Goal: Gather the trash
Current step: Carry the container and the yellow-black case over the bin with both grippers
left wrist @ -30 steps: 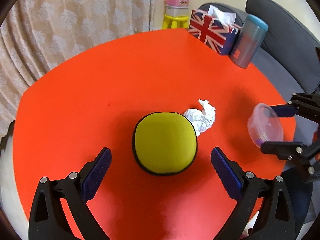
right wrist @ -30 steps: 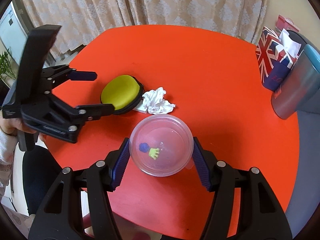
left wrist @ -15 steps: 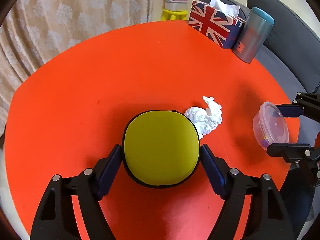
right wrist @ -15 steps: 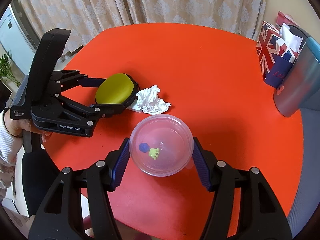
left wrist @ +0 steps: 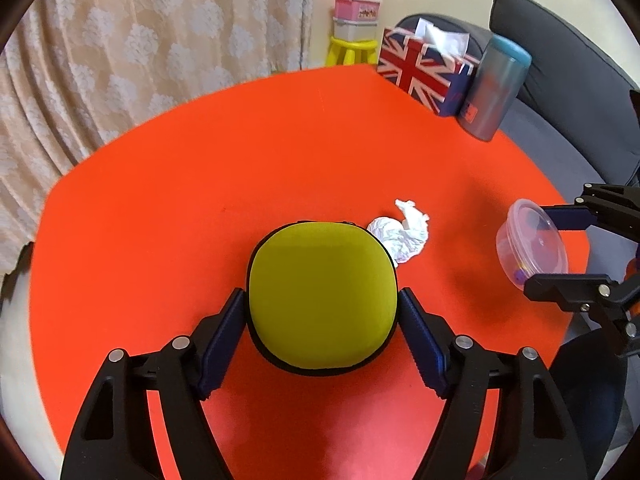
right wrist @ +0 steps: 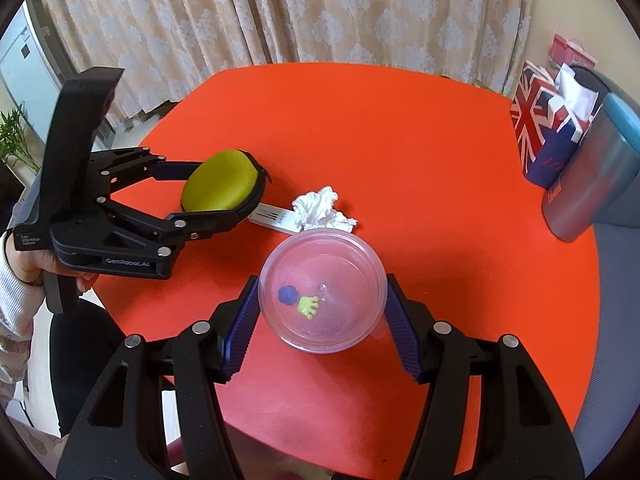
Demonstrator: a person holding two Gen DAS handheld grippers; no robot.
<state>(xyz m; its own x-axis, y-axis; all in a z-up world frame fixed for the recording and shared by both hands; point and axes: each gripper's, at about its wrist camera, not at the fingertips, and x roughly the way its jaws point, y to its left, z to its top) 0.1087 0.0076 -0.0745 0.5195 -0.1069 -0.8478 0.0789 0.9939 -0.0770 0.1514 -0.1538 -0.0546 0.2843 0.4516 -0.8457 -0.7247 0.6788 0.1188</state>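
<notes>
On the red table [left wrist: 160,208], the left gripper [left wrist: 320,330], just closed, clamped a yellow-green zip case [left wrist: 322,300]; the right gripper [right wrist: 320,316] clamped a clear tub [right wrist: 322,292]. Between them lay a crumpled tissue [right wrist: 324,210], touching the case, which could drag it along or slip free.

Both grippers are black plastic linkage frames with silver pivot screws and ribbed dark-blue pads [right wrist: 243,328]. The left gripper [right wrist: 224,192] carries white lettering on its body. The hand [right wrist: 38,260] wears a white cuffed sleeve [right wrist: 12,304].
</notes>
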